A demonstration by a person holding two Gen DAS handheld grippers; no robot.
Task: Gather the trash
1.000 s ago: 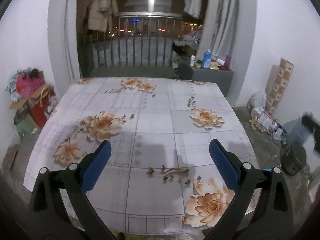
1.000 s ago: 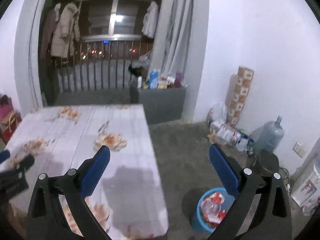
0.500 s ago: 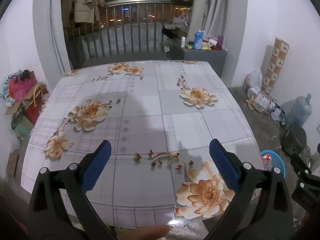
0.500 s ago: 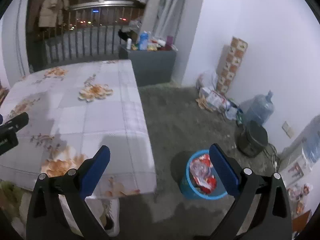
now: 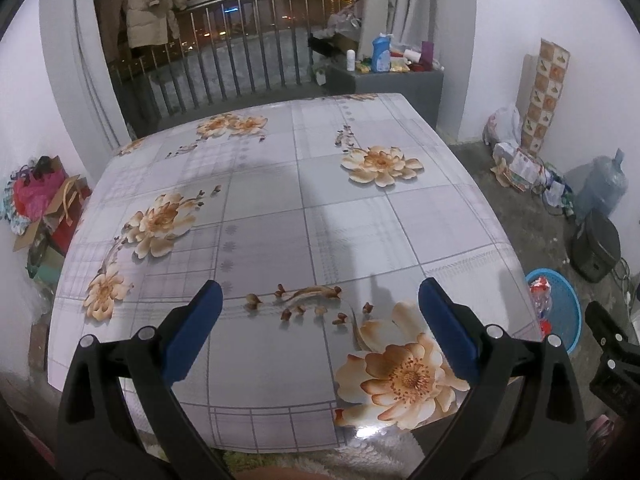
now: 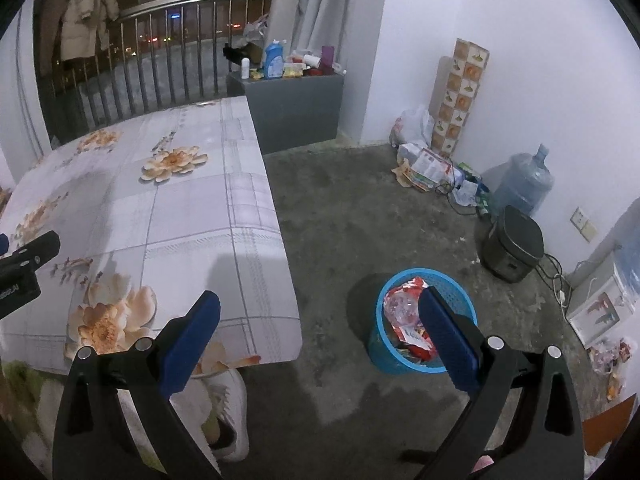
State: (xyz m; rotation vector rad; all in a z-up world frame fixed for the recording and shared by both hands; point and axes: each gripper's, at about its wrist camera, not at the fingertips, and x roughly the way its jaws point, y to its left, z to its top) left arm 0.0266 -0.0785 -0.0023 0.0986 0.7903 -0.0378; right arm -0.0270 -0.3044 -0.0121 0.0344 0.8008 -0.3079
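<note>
From where I stand, the trash [image 6: 404, 320] sits piled in the blue basket [image 6: 384, 360] on the bare concrete floor [image 6: 360, 208], just off the table's right side; the left view catches the same basket [image 5: 564, 312] past the table corner. It looks like crinkled wrappers and a clear plastic piece, so I judge it light, soft and crushable, a bit slick, best pinched by a loose fold or an upstanding edge near the top of the heap and not by the flat glossy faces. The basket itself looks like thin perforated plastic, probably light enough to tip if a claw drags on its rim. The table [image 5: 280, 220], under a flowered cloth, shows no litter that I can make out. The left gripper [image 5: 316, 300] hangs over the table's near edge with its jaws spread wide and nothing between them; the right gripper [image 6: 320, 312] hovers above the floor beside the basket, likewise spread and empty. Room is generous on the floor between table and wall, though a dark pot [image 6: 512, 244], a water jug [image 6: 524, 184] and loose cables crowd the far side, and the table edge with its hanging cloth bounds the left
</note>
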